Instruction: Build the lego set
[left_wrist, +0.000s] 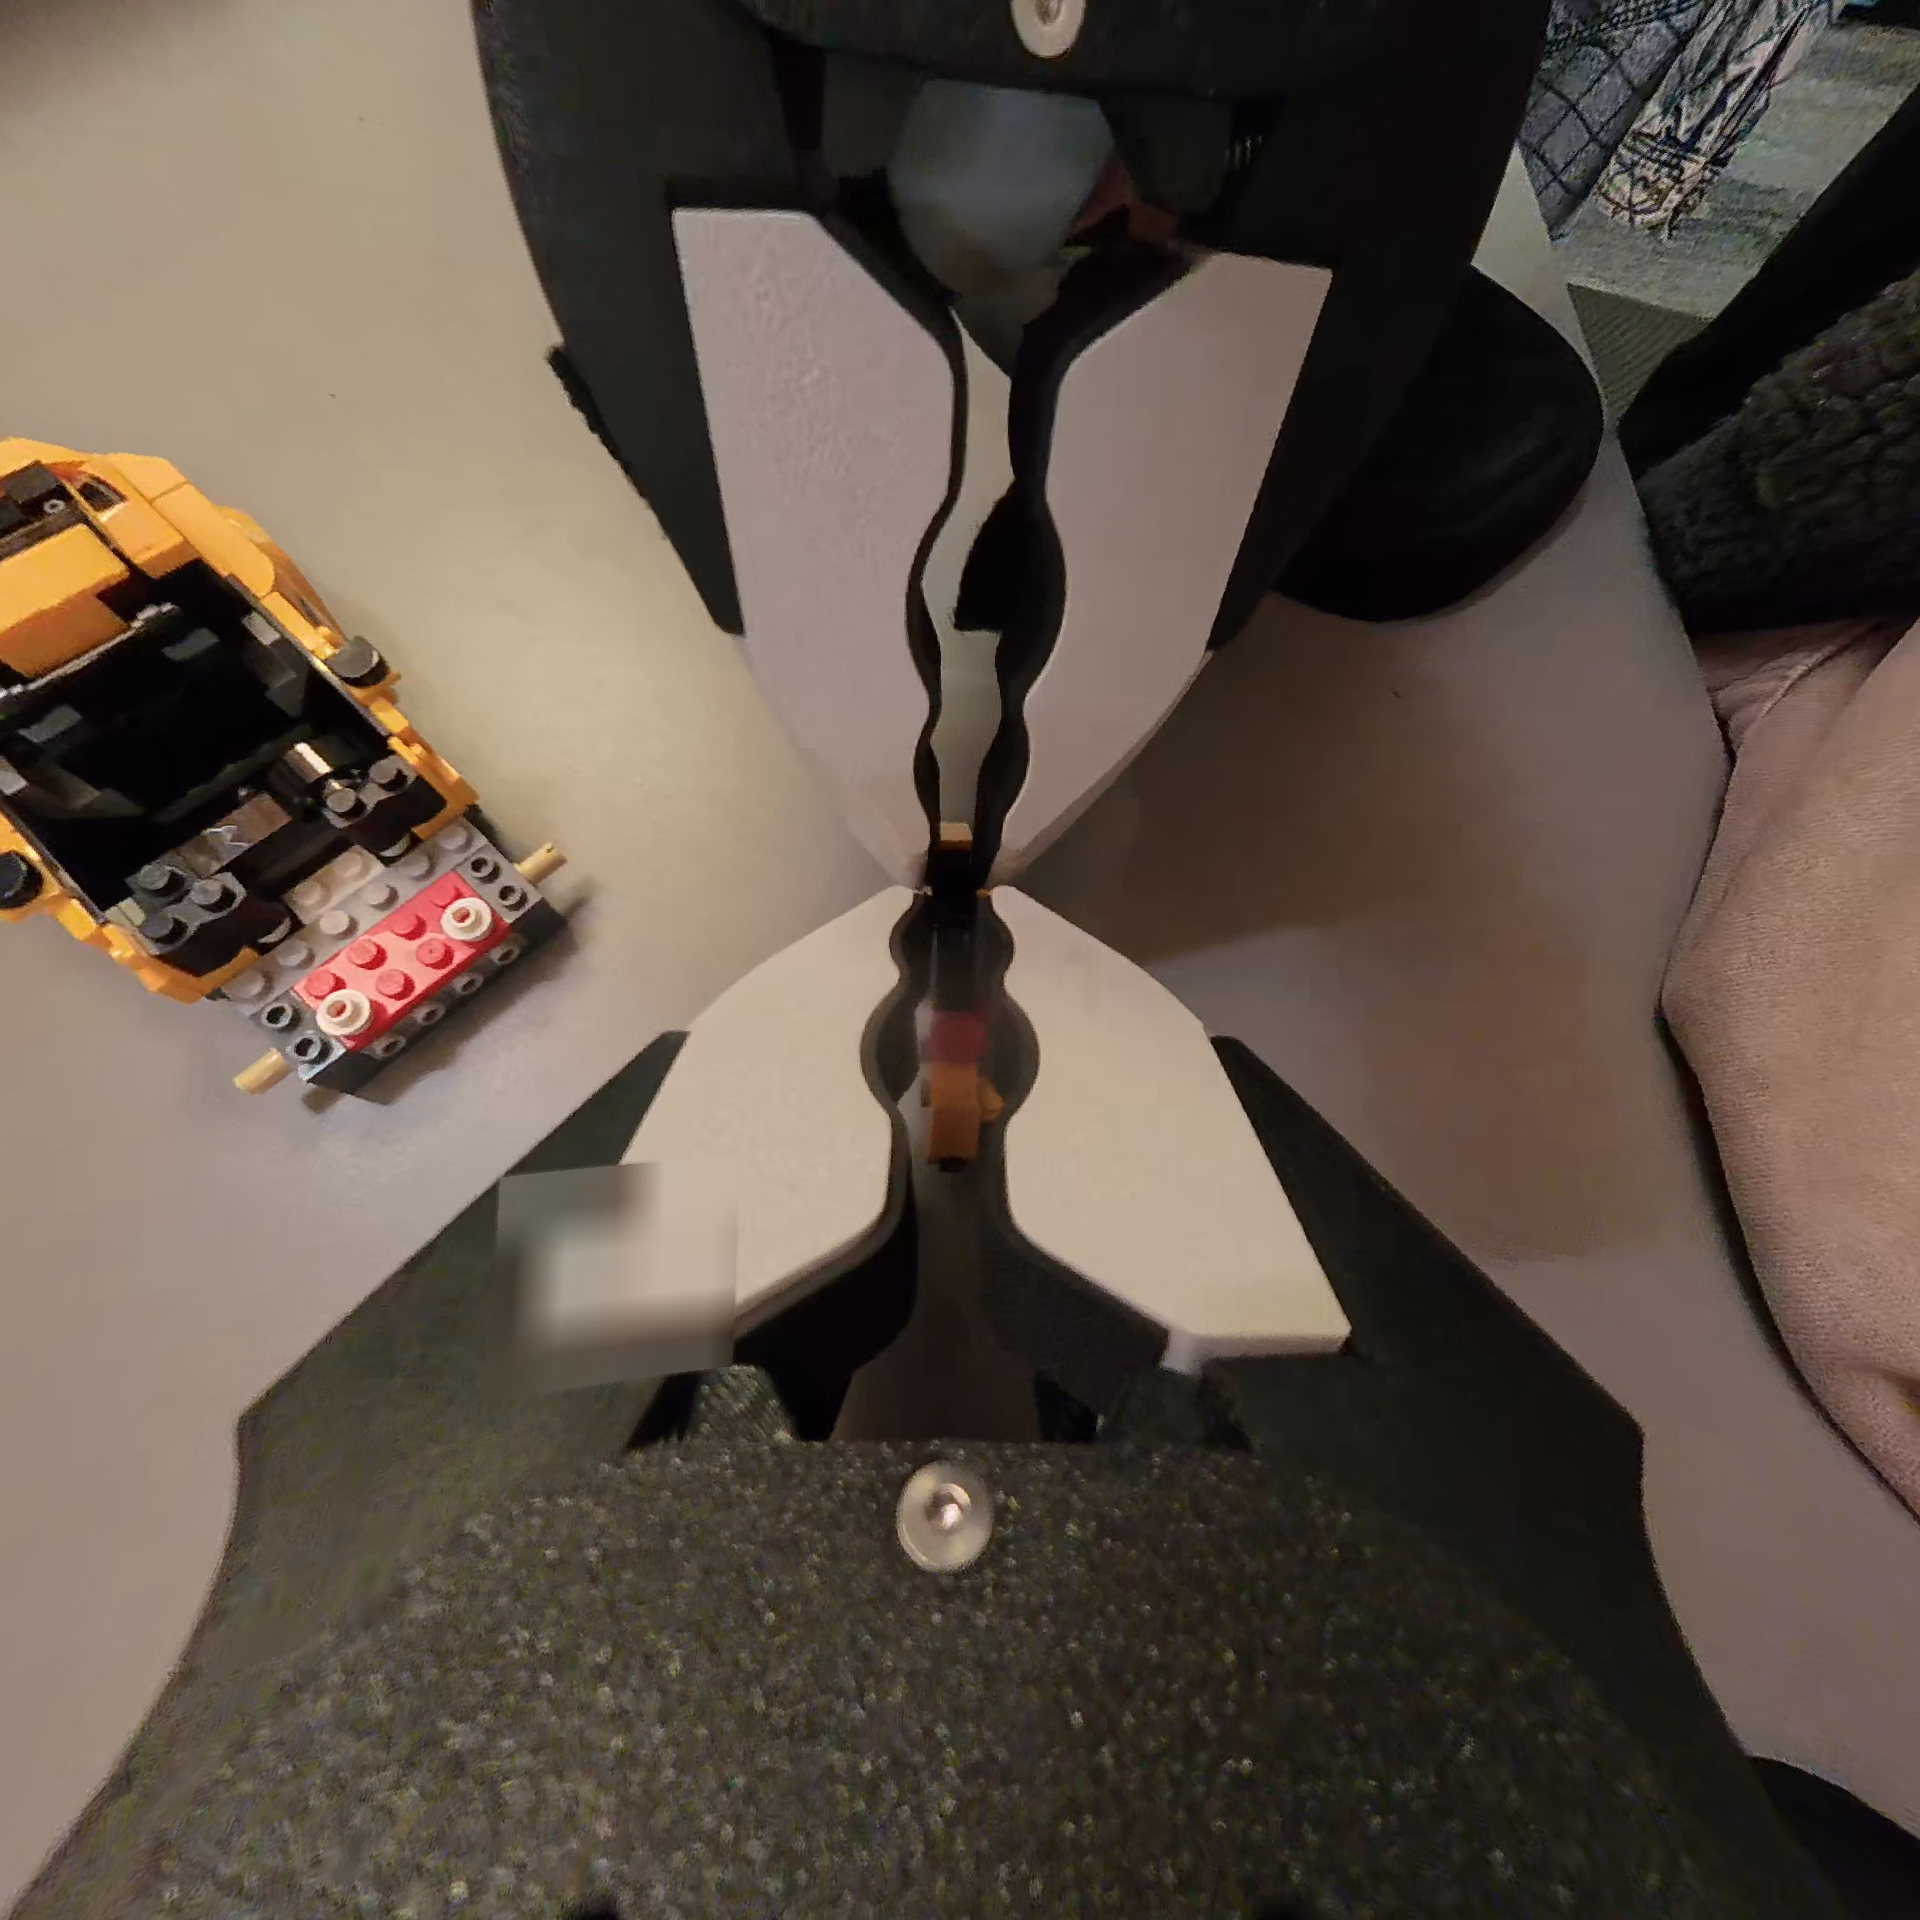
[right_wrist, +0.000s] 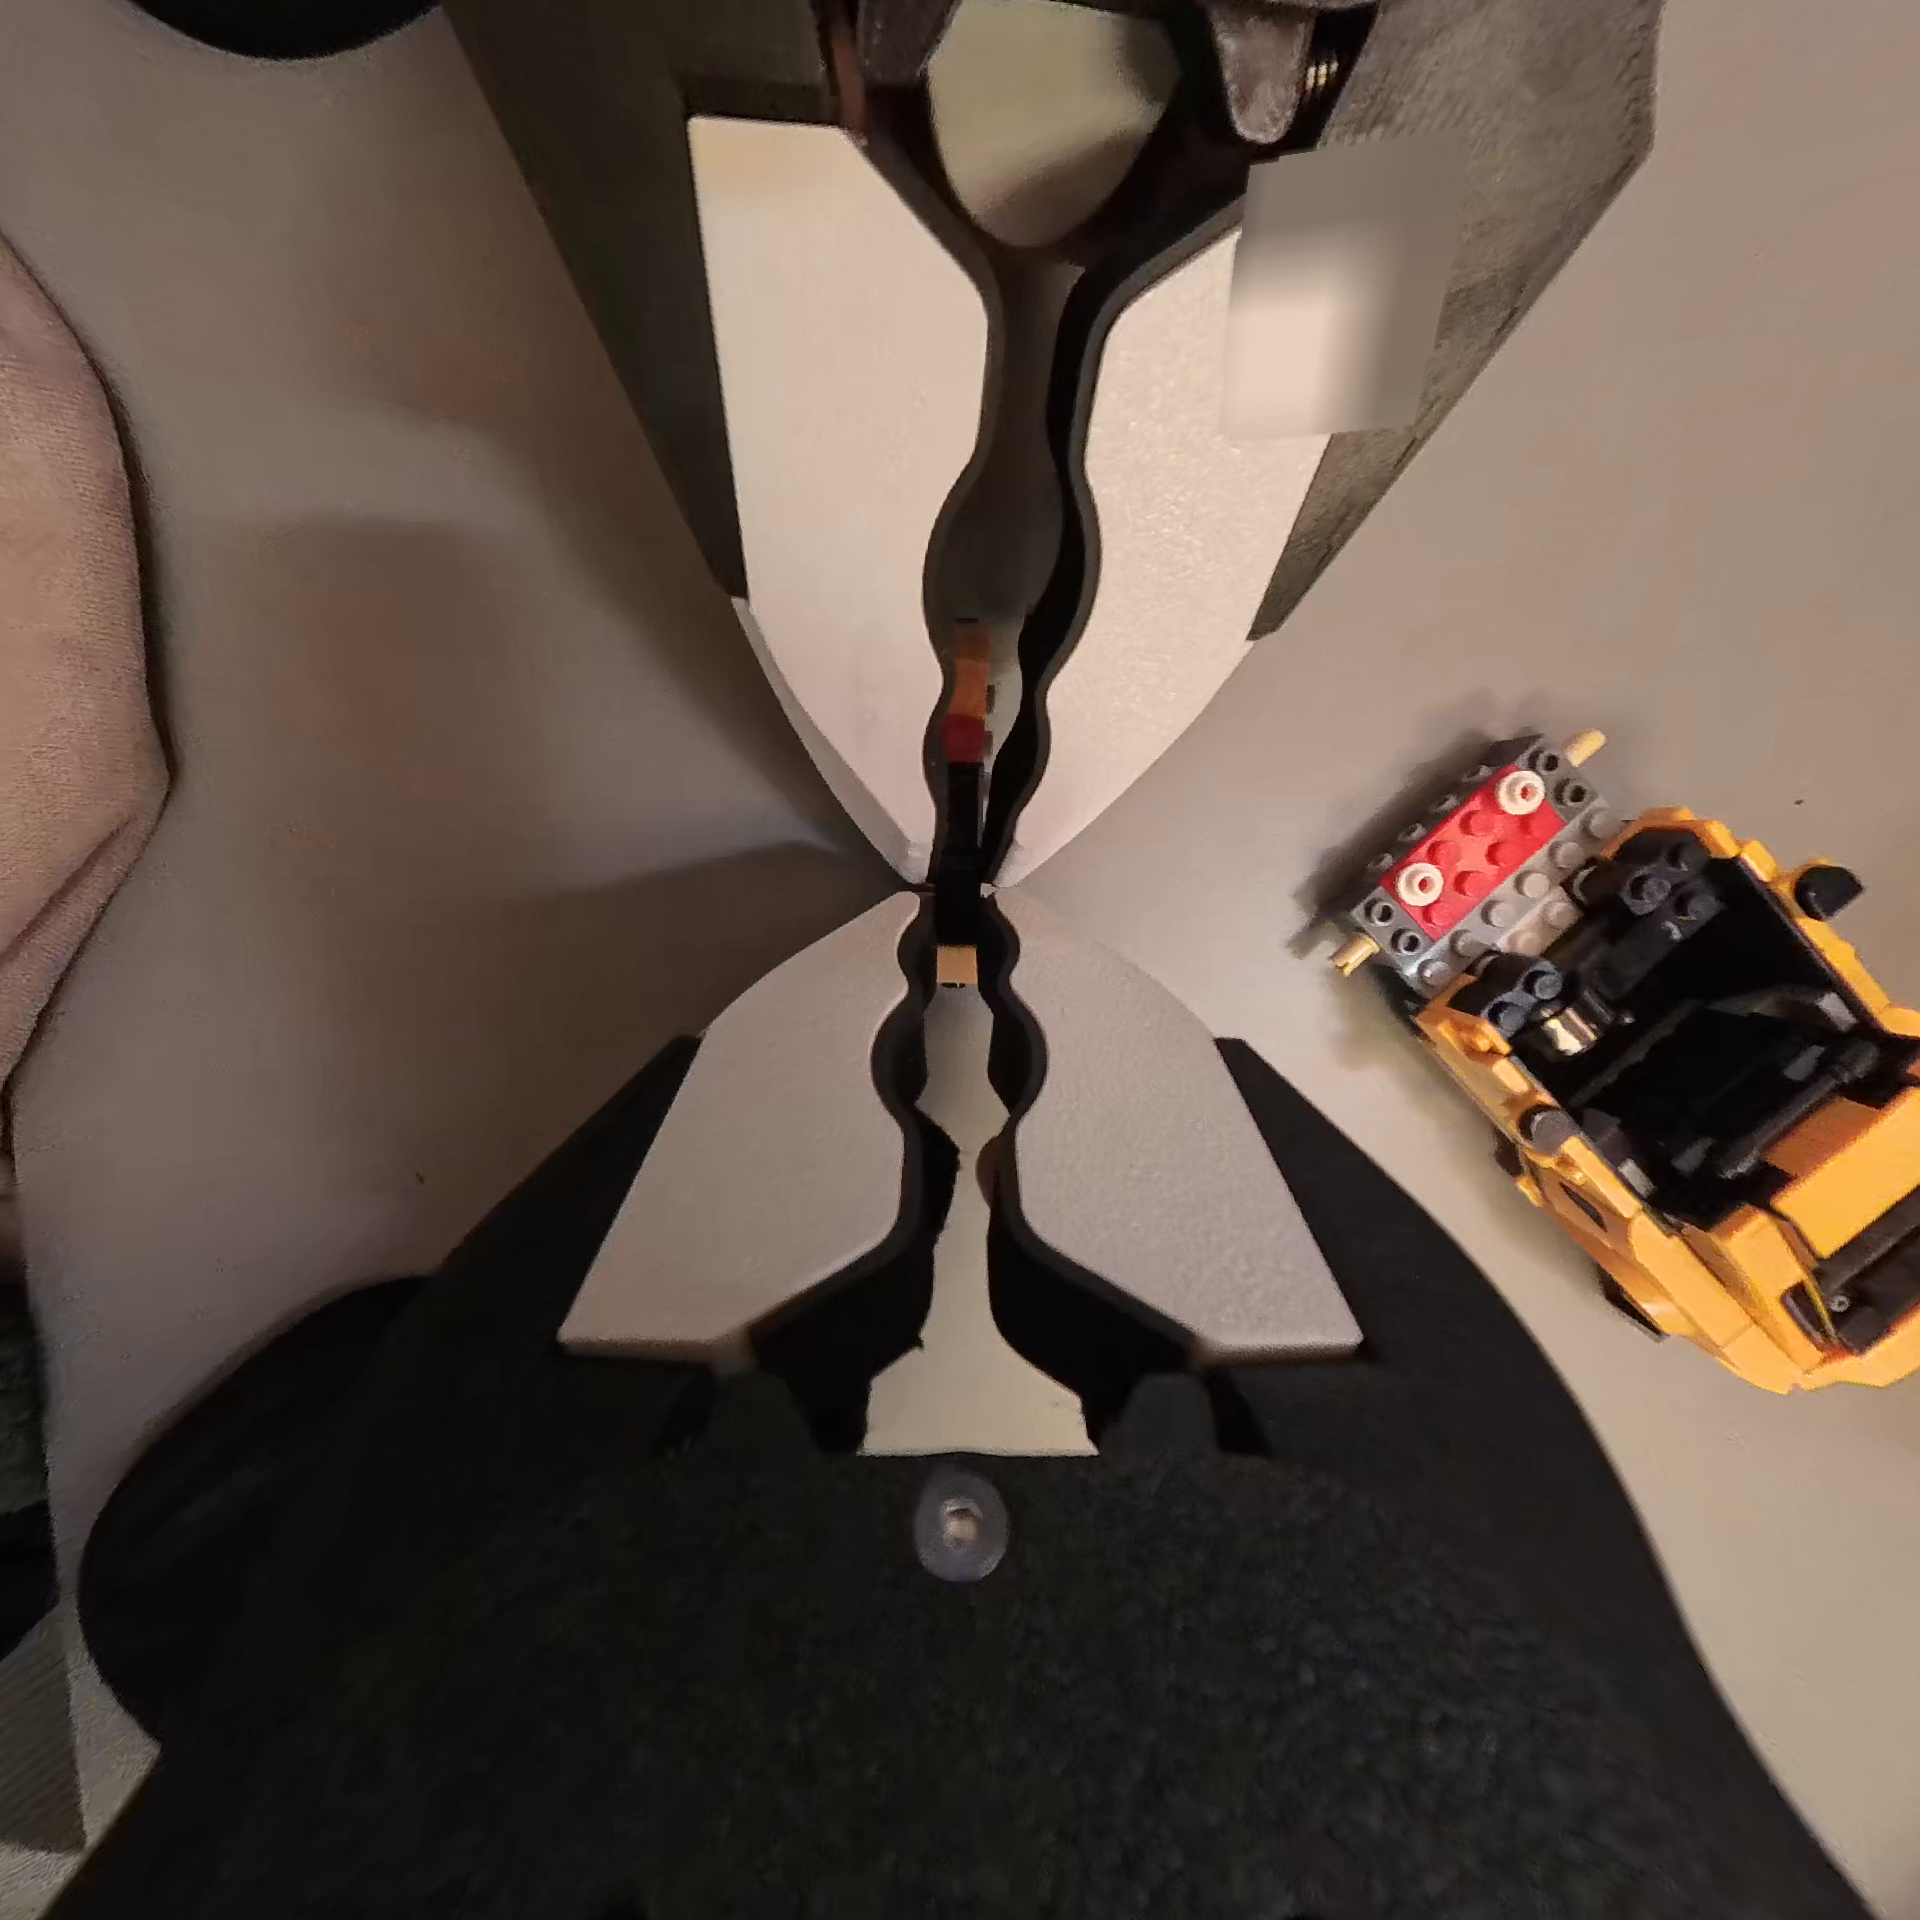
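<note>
A partly built orange and black lego car lies on the grey table, with a red plate on its grey end; it also shows in the right wrist view. My left gripper and right gripper meet tip to tip above the table. Both are shut on one thin lego sub-assembly of orange, red and black parts. Its red and orange end sits between the left fingers. Its other orange end sits between the right fingers. The right gripper fills the top of the left wrist view.
A pinkish cloth lies along the table edge, also seen in the right wrist view. A dark fuzzy fabric and a black rounded object are behind the right gripper. The car is off to the side of both grippers. My two grippers' fingertips are within a few centimetres of each other. The left tips stand about 9 cm off the red plate. My right wrist view looks at it from another angle.
</note>
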